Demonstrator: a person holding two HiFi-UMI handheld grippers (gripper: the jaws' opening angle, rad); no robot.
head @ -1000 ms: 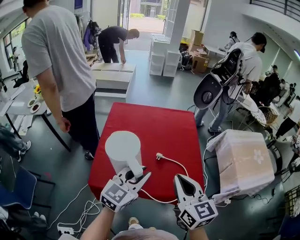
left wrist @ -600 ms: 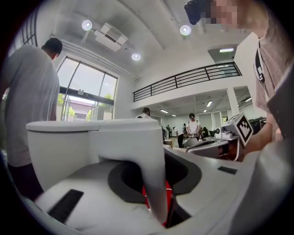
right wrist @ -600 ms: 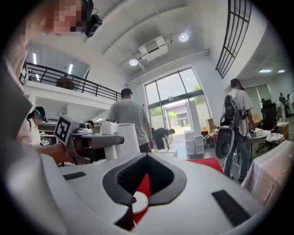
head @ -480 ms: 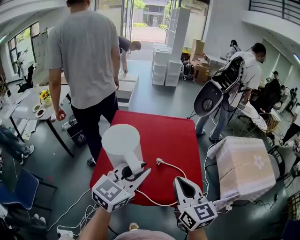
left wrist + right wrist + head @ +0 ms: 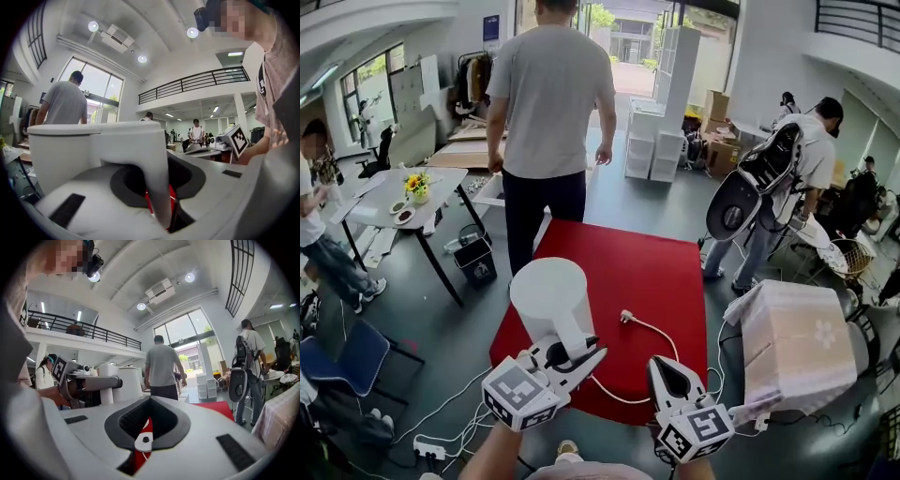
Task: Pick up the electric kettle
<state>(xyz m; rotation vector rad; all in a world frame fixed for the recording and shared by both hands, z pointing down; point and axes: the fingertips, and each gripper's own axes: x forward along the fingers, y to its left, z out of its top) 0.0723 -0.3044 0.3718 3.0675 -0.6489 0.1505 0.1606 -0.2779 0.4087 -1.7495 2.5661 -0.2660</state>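
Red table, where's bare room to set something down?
The far half of the red table, toward the person in grey, is bare, as is the right strip beyond the cord. The near left is crowded: kettle and left gripper.

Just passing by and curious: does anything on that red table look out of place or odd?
Only the white power cord: it lies loose across the red table, its plug connected to nothing, trailing toward the near edge. The kettle sits upright in the left gripper; nothing looks spilled or broken.
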